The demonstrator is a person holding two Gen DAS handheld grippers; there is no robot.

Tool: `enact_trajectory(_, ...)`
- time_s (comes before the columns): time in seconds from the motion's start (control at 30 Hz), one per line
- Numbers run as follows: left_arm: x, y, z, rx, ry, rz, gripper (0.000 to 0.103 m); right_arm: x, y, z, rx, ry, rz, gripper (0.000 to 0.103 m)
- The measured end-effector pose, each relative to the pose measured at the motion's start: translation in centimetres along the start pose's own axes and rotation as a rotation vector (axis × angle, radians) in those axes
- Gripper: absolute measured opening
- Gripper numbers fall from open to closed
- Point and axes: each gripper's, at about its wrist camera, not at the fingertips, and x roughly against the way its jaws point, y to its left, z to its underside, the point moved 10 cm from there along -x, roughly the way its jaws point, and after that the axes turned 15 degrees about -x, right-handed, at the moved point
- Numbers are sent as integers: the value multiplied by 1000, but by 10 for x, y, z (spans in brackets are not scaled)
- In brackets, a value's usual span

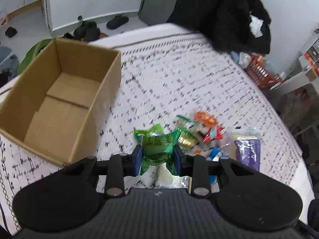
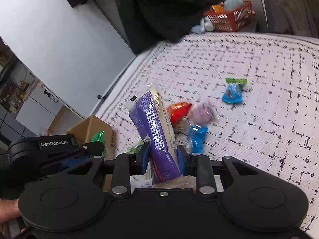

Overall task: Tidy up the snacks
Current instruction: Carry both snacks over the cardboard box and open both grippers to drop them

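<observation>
My left gripper (image 1: 158,156) is shut on a green snack packet (image 1: 156,147) and holds it above the patterned bedspread (image 1: 179,79), right of an open, empty cardboard box (image 1: 59,99). My right gripper (image 2: 162,155) is shut on a purple and cream snack pack (image 2: 155,131), lifted and tilted. That pack also shows in the left wrist view (image 1: 248,149). The left gripper shows at the left of the right wrist view (image 2: 59,149), with the box (image 2: 95,127) behind it. Loose snacks lie on the bed: an orange-red one (image 2: 178,112), a pink one (image 2: 202,113), two blue ones (image 2: 196,138) (image 2: 233,93).
A pile of small wrapped snacks (image 1: 199,131) lies just beyond my left gripper. Black clothing (image 1: 223,14) is heaped at the far end of the bed. An orange basket (image 2: 231,18) stands on the floor beyond. Shoes (image 1: 117,21) lie on the floor behind the box.
</observation>
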Motion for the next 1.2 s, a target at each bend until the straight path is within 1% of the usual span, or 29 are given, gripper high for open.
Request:
enact_trajectory(0.33, 34, 10, -20, -35, -72, 36, 32, 15, 44, 7, 38, -33, -24, 29)
enact_trajectory(0.67, 54, 44, -22, -20, -118, 62, 32, 6, 76, 29, 49, -50, -20, 29)
enact_trajectory(0.83, 60, 60, -26, -28, -164, 62, 32, 2, 89, 38, 46, -56, -16, 29)
enact_trajectory(1.03, 62, 83, -27, 25, -192, 96, 32, -6, 109, 50, 35, -45, -21, 29)
enact_trajectory(1.13, 67, 95, -27, 40, -210, 91, 32, -9, 118, 56, 43, -48, -15, 29)
enact_trajectory(1.2, 70, 102, -26, 54, -218, 101, 32, -12, 124, 59, 49, -51, -8, 29)
